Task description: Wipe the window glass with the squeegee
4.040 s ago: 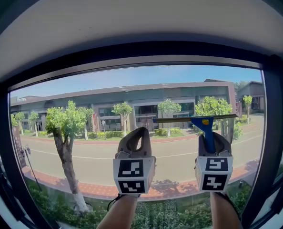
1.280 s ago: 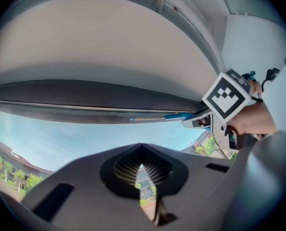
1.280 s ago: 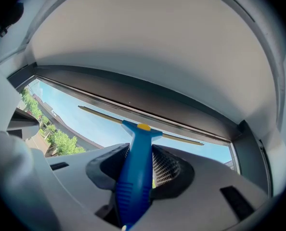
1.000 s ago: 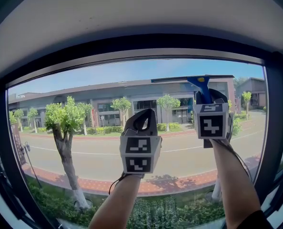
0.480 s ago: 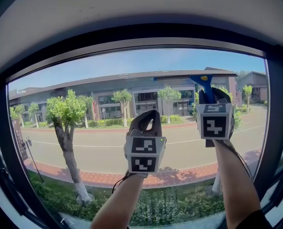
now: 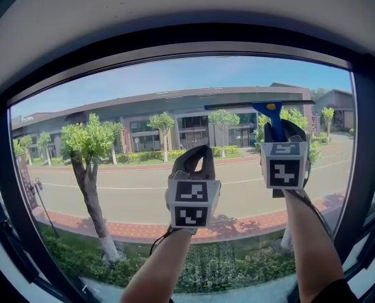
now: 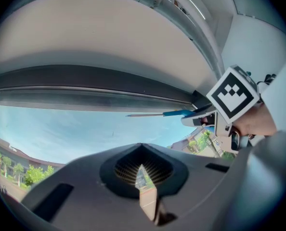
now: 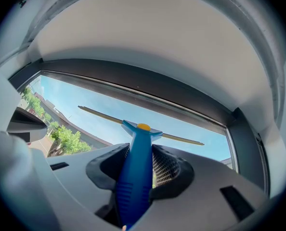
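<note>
The window glass (image 6: 118, 96) fills the head view, with a street, trees and buildings behind it. My right gripper (image 6: 278, 128) is raised at the upper right of the pane, shut on the blue handle (image 8: 135, 174) of the squeegee (image 6: 268, 110). Its long thin blade (image 6: 238, 106) lies level across the glass, a little below the top frame; the blade (image 8: 99, 114) also shows in the right gripper view. My left gripper (image 6: 198, 150) is held lower, near the middle of the pane, shut with nothing in it (image 7: 142, 163).
A dark top frame (image 6: 175, 46) runs above the glass under a pale ceiling (image 6: 187, 11). A dark upright post (image 6: 363, 156) bounds the pane on the right, close to the blade's right end. Another dark upright (image 6: 1, 188) bounds it on the left.
Four seconds ago the squeegee was lower on the pane. It was lifted near the top frame and over the last second has slid down the glass. The left gripper has hardly moved.
</note>
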`<state>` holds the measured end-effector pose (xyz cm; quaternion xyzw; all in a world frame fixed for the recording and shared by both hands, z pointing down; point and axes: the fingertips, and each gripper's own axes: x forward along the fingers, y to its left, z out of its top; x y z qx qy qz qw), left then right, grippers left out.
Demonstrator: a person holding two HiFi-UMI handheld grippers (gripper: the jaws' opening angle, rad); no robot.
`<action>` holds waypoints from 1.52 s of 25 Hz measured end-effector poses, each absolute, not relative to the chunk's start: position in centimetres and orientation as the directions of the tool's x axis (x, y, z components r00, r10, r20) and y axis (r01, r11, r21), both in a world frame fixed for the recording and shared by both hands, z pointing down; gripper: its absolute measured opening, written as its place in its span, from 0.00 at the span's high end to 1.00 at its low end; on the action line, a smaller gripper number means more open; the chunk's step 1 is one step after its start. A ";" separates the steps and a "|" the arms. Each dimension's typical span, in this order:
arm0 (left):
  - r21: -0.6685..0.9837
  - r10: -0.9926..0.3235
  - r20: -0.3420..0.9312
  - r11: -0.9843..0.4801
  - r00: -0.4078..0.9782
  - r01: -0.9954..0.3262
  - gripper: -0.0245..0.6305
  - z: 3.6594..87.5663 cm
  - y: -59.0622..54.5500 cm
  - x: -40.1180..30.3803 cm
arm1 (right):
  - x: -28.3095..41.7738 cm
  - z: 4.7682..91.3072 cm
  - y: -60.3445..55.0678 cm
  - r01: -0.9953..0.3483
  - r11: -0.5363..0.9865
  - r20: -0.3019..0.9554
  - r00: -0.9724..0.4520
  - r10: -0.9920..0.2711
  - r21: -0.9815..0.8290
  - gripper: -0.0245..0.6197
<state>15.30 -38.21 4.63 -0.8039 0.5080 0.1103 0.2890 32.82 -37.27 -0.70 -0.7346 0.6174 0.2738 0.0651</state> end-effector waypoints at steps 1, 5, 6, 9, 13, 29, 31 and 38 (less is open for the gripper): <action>-0.350 -0.754 -0.468 -0.320 0.460 -0.880 0.96 4.9 -38.2 15.4 | 32.8 -0.5 -37.3 -0.943 -0.229 -0.481 0.088 -0.872 0.243 0.75; -0.345 -0.759 -0.455 -0.331 0.465 -0.878 0.96 5.8 -38.3 15.8 | 32.8 0.5 -37.2 -0.943 -0.228 -0.478 0.088 -0.874 0.244 0.75; -0.343 -0.761 -0.453 -0.333 0.465 -0.878 0.96 6.0 -38.4 15.8 | 32.8 0.8 -37.2 -0.943 -0.228 -0.476 0.088 -0.875 0.243 0.74; -0.335 -0.766 -0.446 -0.336 0.462 -0.880 0.96 6.5 -38.7 15.7 | 32.8 1.8 -37.2 -0.944 -0.226 -0.472 0.091 -0.877 0.239 0.75; -0.325 -0.770 -0.447 -0.335 0.456 -0.884 0.96 6.7 -38.8 15.3 | 32.8 3.3 -37.3 -0.944 -0.226 -0.466 0.092 -0.880 0.240 0.75; -0.323 -0.764 -0.461 -0.330 0.452 -0.887 0.96 6.3 -37.8 14.6 | 32.7 7.9 -37.1 -0.951 -0.216 -0.438 0.101 -0.893 0.222 0.74; -0.335 -0.767 -0.455 -0.324 0.453 -0.885 0.96 7.0 -37.7 14.4 | 32.7 8.6 -37.1 -0.951 -0.213 -0.429 0.099 -0.898 0.226 0.75; -0.329 -0.781 -0.432 -0.329 0.451 -0.885 0.96 9.2 -37.9 13.6 | 32.6 11.1 -37.0 -0.951 -0.213 -0.416 0.103 -0.903 0.226 0.74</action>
